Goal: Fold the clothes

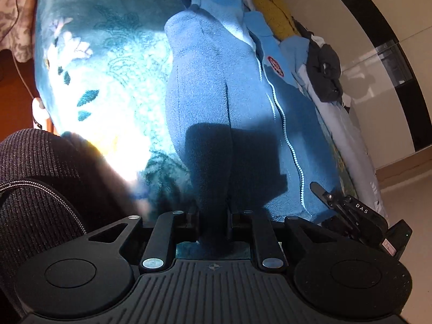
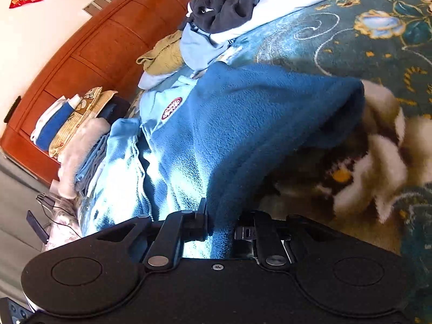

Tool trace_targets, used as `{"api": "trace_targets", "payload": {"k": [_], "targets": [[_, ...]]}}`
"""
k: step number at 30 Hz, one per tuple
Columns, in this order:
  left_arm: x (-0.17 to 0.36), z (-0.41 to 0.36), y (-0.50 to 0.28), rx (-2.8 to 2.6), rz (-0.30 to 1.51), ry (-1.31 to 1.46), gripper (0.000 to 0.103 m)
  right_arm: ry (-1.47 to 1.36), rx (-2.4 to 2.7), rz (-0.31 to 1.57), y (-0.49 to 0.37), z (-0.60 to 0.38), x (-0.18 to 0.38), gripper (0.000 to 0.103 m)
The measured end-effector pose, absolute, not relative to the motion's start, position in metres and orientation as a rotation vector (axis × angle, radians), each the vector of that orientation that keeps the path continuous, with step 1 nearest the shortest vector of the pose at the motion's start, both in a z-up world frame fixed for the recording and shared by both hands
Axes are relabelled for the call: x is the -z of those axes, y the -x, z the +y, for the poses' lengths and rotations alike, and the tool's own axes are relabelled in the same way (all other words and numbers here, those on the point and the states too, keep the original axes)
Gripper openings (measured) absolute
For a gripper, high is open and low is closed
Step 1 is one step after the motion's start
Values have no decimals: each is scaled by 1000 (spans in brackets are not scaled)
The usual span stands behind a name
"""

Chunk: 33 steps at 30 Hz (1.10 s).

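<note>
A blue fleece zip jacket (image 1: 216, 86) with a round red chest badge (image 1: 276, 66) lies on the teal floral bed cover (image 1: 108, 62). My left gripper (image 1: 214, 216) is shut on a fold of the jacket near its hem. The right gripper shows at the jacket's other hem corner in the left wrist view (image 1: 340, 205). In the right wrist view my right gripper (image 2: 220, 224) is shut on the jacket's edge (image 2: 243, 135) and lifts that side off the cover. The badge (image 2: 171, 108) and zip face up.
A pile of unfolded clothes (image 2: 221, 2) lies at the far side of the bed. Folded items (image 2: 70, 118) are stacked by the wooden headboard (image 2: 81, 48). A brown and white furry blanket (image 2: 378, 148) lies right of the jacket. A dark knit sleeve (image 1: 48, 178) is at the left.
</note>
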<state>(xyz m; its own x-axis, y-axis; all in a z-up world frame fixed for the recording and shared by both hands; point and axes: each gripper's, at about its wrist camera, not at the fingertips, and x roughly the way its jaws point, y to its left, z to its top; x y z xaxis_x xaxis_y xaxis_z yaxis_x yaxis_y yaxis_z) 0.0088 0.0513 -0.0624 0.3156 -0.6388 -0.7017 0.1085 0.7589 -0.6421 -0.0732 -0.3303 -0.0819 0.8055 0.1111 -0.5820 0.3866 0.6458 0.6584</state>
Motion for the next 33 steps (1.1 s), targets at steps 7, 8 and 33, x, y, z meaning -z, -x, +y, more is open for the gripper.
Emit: {"api": "trace_targets", "payload": {"k": [7,8,33], "targets": [[16,56,0,591,1004,408,22,-573,178,658,104,-315,33,29],[9,51,2,593,969,354,23,-486,157,656,108,-305,25,33],[44,-11,6,668,981,44,51,-853,-182,797,77,-285,78,34]]}}
